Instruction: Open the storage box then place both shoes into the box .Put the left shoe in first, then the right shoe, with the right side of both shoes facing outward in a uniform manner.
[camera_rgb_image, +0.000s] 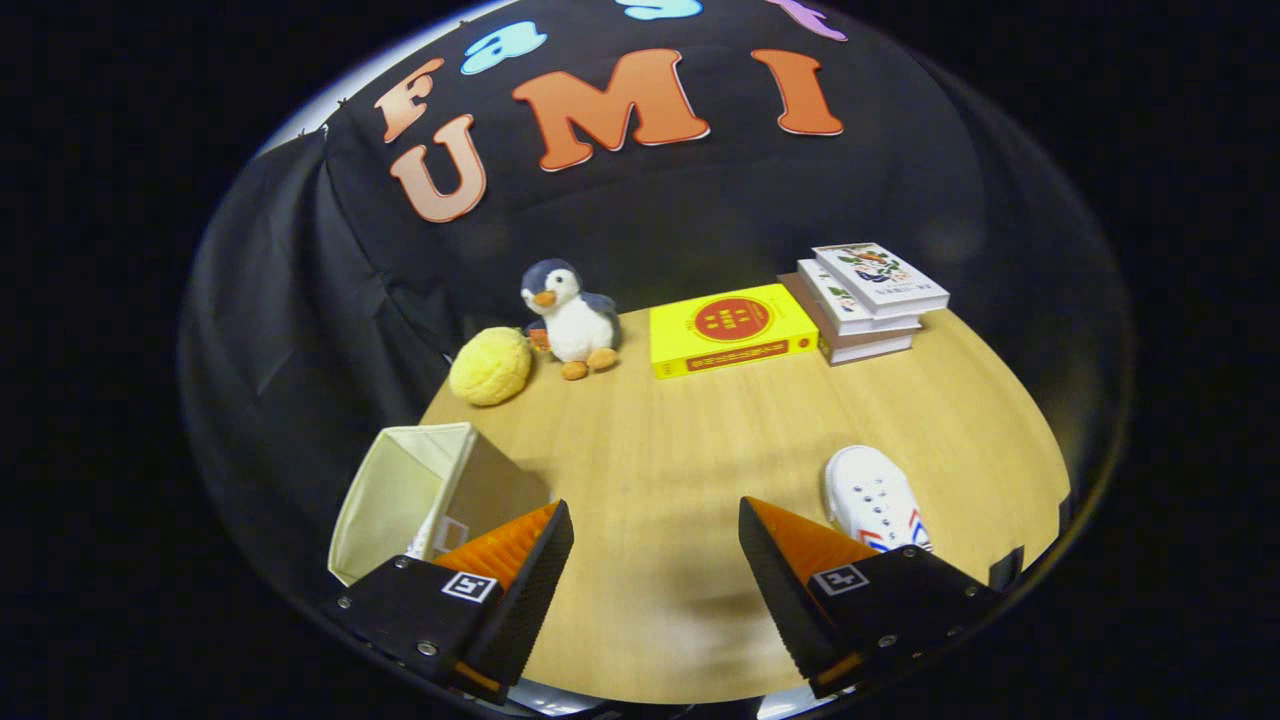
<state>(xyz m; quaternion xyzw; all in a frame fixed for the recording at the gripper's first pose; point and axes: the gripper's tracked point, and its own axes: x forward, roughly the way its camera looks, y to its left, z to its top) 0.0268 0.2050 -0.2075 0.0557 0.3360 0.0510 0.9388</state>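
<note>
I have the gripper (655, 535) hanging above the wooden surface (660, 450) with its fingers (520, 555) spread wide and nothing between them; only bare wood shows in the gap.

What my next move turns on, as I judge it, is that the two task things lie on opposite sides of the fingers. The storage box (420, 495), a pale fabric cube at the lower left of the frame, sits just beside and partly behind the left finger, tipped so its open mouth faces up and to the left; it looks already open, with no lid that I can see. A white shoe (872, 497) with red and blue stripes lies at the lower right, just beyond the right finger, its rounded toe pointing away from me toward the middle of the frame and its long axis running roughly along the line of the fingers. So the shoe is nearer the right finger, and I would have to swing right to reach it, then carry it across to the box.

The shoe's heel is hidden by the right finger, so I cannot tell whether it is the left or the right one. The box's near corner is also covered.

Farther back lie a yellow bun-shaped toy (490, 366), a plush penguin (570, 318), a yellow book (730, 328) and a stack of books (862, 300).
</note>
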